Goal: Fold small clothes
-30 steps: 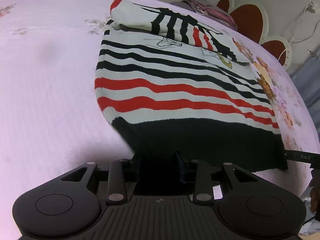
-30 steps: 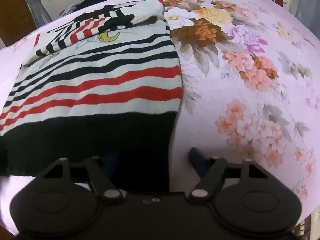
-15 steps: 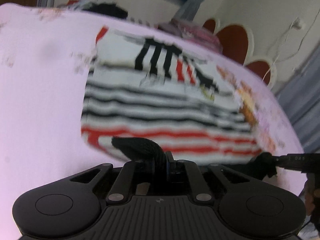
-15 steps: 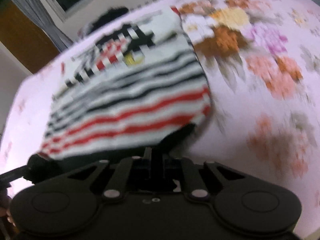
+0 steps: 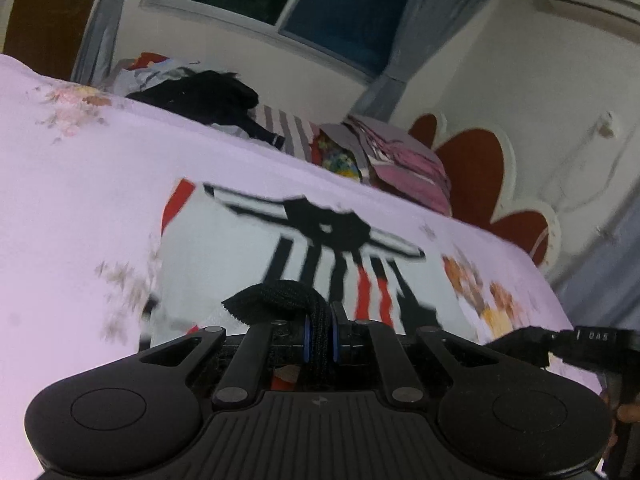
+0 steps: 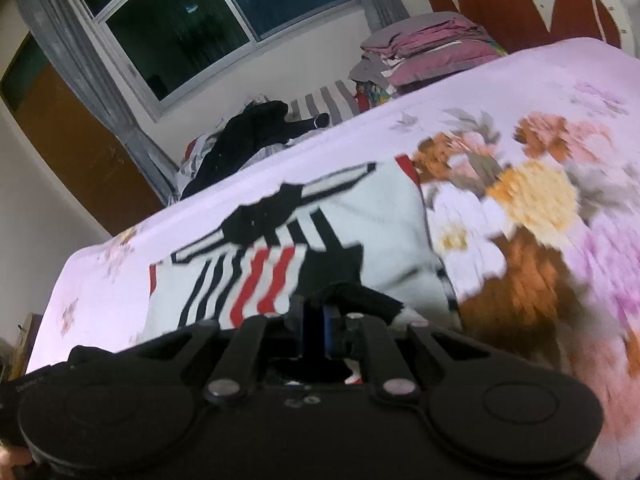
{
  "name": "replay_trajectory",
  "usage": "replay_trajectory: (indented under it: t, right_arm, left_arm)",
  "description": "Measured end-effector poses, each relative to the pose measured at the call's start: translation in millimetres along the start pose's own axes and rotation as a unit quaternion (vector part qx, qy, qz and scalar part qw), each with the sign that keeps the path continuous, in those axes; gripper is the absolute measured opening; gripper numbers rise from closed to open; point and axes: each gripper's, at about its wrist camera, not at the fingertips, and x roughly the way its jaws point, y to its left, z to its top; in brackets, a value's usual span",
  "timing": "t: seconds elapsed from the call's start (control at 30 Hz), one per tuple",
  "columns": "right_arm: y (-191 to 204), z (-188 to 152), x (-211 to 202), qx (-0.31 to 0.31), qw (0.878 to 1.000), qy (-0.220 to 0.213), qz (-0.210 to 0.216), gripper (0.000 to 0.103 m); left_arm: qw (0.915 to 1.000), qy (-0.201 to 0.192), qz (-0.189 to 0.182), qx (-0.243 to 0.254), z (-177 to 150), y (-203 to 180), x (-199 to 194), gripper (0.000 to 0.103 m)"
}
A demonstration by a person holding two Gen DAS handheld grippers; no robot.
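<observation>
Both grippers clamp the black hem of the striped sweater [image 5: 224,264] — left gripper [image 5: 319,330] and right gripper [image 6: 316,320], jaws nearly closed on knit — lifted over the garment, which lies on the floral bed [image 5: 60,200].

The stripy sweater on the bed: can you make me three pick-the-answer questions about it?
1. Where does the sweater lie?
A on a floral bedsheet
B on the floor
C on a chair

2. Which stripe colours show on it?
A blue and green
B black and red
C yellow and purple

3. What is the left gripper doing?
A hanging open
B shut on the black hem
C holding a pillow

Answers: 1 A, pink flowered sheet surrounds it; 2 B, black and red bars on white; 3 B, black knit is pinched between its pads.
</observation>
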Motion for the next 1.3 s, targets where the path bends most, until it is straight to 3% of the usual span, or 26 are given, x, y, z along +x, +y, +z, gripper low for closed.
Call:
replay_trajectory:
  t: [0.4, 0.7, 0.97, 1.03, 1.1, 1.17, 1.23, 1.3]
  right_arm:
    - [-15, 84, 109, 0.034, 0.999, 0.005, -0.003, 0.009]
    - [-37, 94, 191, 0.075, 0.996, 0.052, -0.025, 0.009]
    - [-52, 104, 218, 0.099, 0.993, 0.044, -0.035, 0.008]
    - [-54, 107, 220, 0.102, 0.993, 0.037, -0.037, 0.013]
    - [-55, 111, 220, 0.102, 0.994, 0.023, -0.045, 0.024]
    - [-55, 114, 220, 0.096, 0.994, 0.023, -0.047, 0.024]
    - [-52, 116, 216, 0.079, 0.995, 0.018, -0.051, 0.024]
    - [-50, 118, 213, 0.066, 0.996, 0.013, -0.053, 0.026]
  left_arm:
    - [0.9984, -0.007, 0.039, -0.039, 66, 14, 113, 0.009]
    - [0.9948, 0.026, 0.074, -0.065, 75, 37, 175, 0.009]
    - [0.9920, 0.039, 0.094, -0.074, 77, 43, 206, 0.009]
    - [0.9909, 0.044, 0.095, -0.084, 79, 46, 212, 0.010]
    - [0.9893, 0.055, 0.105, -0.085, 80, 46, 215, 0.010]
    - [0.9902, 0.056, 0.104, -0.074, 80, 45, 215, 0.012]
    - [0.9911, 0.056, 0.097, -0.072, 82, 45, 211, 0.017]
    - [0.9906, 0.042, 0.096, -0.089, 87, 50, 206, 0.038]
